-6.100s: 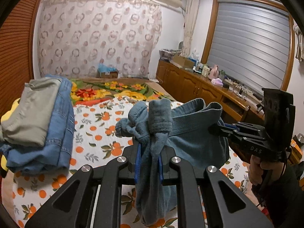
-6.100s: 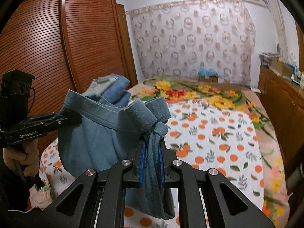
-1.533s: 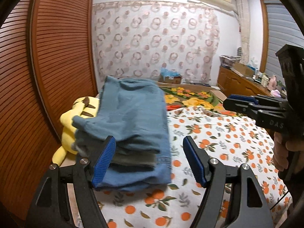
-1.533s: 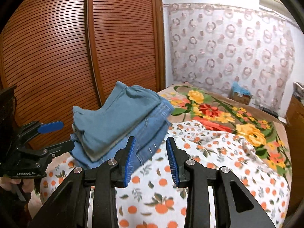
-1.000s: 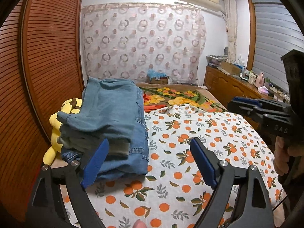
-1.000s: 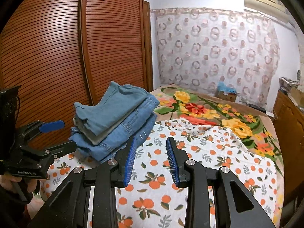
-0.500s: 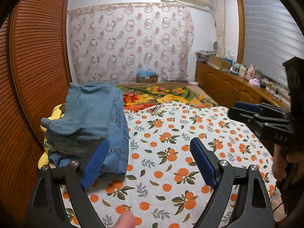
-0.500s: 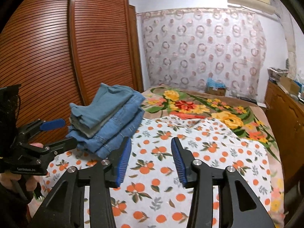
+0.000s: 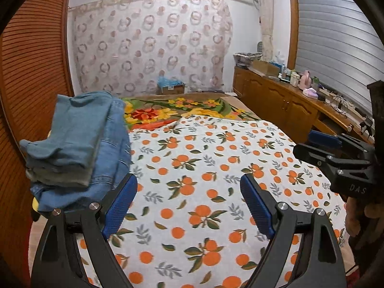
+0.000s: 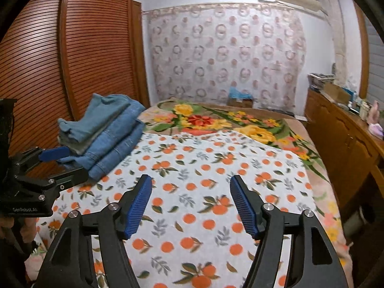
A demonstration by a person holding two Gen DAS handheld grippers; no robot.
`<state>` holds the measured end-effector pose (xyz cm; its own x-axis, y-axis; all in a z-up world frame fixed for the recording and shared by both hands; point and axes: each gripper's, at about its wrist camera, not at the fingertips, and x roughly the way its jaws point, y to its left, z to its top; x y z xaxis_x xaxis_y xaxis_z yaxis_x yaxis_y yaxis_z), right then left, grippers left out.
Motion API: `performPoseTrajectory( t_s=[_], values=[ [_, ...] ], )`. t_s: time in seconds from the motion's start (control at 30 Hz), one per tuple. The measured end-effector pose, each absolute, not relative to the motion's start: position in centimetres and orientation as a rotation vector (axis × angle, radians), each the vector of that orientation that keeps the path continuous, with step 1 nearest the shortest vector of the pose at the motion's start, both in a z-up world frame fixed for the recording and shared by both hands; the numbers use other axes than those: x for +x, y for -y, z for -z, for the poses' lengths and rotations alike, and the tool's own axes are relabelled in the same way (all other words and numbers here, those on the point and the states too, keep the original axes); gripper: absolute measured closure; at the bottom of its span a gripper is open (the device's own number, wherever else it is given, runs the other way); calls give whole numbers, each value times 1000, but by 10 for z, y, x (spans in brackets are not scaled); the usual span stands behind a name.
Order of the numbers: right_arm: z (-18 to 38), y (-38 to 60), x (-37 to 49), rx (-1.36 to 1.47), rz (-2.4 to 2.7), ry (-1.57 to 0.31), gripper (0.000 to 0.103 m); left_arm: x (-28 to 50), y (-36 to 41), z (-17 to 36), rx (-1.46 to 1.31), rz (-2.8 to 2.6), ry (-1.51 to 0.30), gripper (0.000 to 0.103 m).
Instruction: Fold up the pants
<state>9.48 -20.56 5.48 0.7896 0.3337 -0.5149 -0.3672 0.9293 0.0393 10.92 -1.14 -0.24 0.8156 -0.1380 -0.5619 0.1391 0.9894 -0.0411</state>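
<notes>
A stack of folded pants point(image 9: 74, 148) point(image 10: 105, 132) lies at the left edge of the bed, grey-blue ones on top of a grey pair and denim jeans. My left gripper point(image 9: 188, 204) is open, its blue pads wide apart over the orange-print sheet point(image 9: 204, 180), with nothing between them; the stack is just left of its left finger. My right gripper point(image 10: 190, 201) hovers over the same sheet point(image 10: 216, 192), its jaws opening, with nothing between them. Each gripper shows in the other's view: the right gripper point(image 9: 336, 153) and the left gripper point(image 10: 48, 168).
A slatted wooden wardrobe point(image 10: 60, 60) stands behind the stack. A floral blanket point(image 10: 216, 122) covers the far part of the bed. A wooden cabinet point(image 9: 288, 105) with small items runs along the right side. A yellow plush toy point(image 9: 34, 202) peeks from under the stack.
Both grippers have swung right, away from the stack, which now sits further left in both views. The right gripper's jaws have spread wider. The left gripper's stay as wide.
</notes>
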Motion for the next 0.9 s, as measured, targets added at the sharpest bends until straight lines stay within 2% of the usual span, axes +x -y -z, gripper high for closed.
performPoseTrajectory(
  t_s=[0.33, 0.9],
  values=[
    [-53, 218, 83, -24, -302, -554, 31, 106, 29, -3, -7, 152, -595, 15],
    [-86, 230, 46, -19, -261, -451, 30, 77, 20, -54, -8, 133, -484, 15]
  ],
)
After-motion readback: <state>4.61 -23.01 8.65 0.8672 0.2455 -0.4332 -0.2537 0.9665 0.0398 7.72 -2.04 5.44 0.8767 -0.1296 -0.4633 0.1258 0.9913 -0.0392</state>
